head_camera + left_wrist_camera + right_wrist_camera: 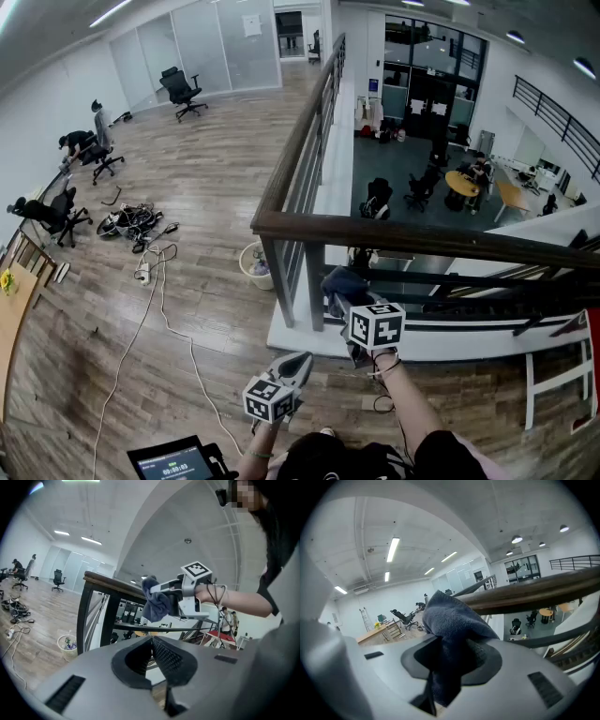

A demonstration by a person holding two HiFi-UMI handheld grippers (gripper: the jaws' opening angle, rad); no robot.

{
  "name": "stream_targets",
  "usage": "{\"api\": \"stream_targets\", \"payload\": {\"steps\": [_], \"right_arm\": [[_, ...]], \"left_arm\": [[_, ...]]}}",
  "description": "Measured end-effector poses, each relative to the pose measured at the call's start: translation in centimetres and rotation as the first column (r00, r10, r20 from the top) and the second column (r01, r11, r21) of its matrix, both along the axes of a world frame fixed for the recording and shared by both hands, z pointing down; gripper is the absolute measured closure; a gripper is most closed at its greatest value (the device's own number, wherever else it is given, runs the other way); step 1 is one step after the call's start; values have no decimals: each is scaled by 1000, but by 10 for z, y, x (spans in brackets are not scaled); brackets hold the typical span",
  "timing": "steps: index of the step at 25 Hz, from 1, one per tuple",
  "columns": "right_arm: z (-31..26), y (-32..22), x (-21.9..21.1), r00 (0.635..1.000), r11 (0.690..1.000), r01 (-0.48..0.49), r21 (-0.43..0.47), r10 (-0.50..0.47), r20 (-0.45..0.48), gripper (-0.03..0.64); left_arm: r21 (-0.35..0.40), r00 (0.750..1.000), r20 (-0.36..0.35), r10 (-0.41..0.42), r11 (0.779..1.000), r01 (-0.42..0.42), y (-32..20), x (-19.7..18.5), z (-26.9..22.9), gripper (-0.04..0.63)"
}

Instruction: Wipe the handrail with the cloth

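Note:
The dark brown wooden handrail (403, 238) runs across the head view from a corner post to the right; a second run leads away along the balcony. My right gripper (344, 302) hangs just below and in front of the rail, shut on a blue-grey cloth (343, 283). In the right gripper view the cloth (451, 620) bulges out of the gripper (452, 654), close under the handrail (534, 590). My left gripper (300, 360) is lower and to the left, shut with nothing in it. The left gripper view shows its closed gripper (151, 640), the cloth (156, 603) and the handrail (112, 581).
A waste bin (253, 265) stands by the corner post. Cables (131, 223) and office chairs (183, 91) lie to the left on the wood floor. A tablet (173, 463) sits at the bottom edge. A white bench (561, 373) stands at the right. Beyond the rail is a drop to a lower floor.

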State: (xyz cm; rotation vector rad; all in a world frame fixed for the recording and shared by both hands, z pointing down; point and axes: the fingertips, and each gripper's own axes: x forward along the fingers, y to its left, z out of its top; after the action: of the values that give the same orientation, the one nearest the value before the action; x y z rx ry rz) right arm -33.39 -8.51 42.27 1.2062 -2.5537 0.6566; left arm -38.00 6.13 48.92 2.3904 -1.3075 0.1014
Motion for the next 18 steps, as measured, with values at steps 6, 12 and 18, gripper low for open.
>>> {"api": "stream_targets", "payload": {"steps": [6, 12, 18], "right_arm": [[-47, -66, -38, 998, 995, 25, 92, -19, -56, 512], [-78, -120, -69, 993, 990, 37, 137, -21, -117, 512], [-75, -155, -66, 973, 986, 56, 155, -19, -229, 512]], "left_arm": [[-9, 1000, -11, -16, 1000, 16, 3, -9, 22, 594], [-16, 999, -15, -46, 999, 46, 2, -15, 26, 594], [-33, 998, -20, -60, 998, 60, 2, -9, 16, 594]]}}
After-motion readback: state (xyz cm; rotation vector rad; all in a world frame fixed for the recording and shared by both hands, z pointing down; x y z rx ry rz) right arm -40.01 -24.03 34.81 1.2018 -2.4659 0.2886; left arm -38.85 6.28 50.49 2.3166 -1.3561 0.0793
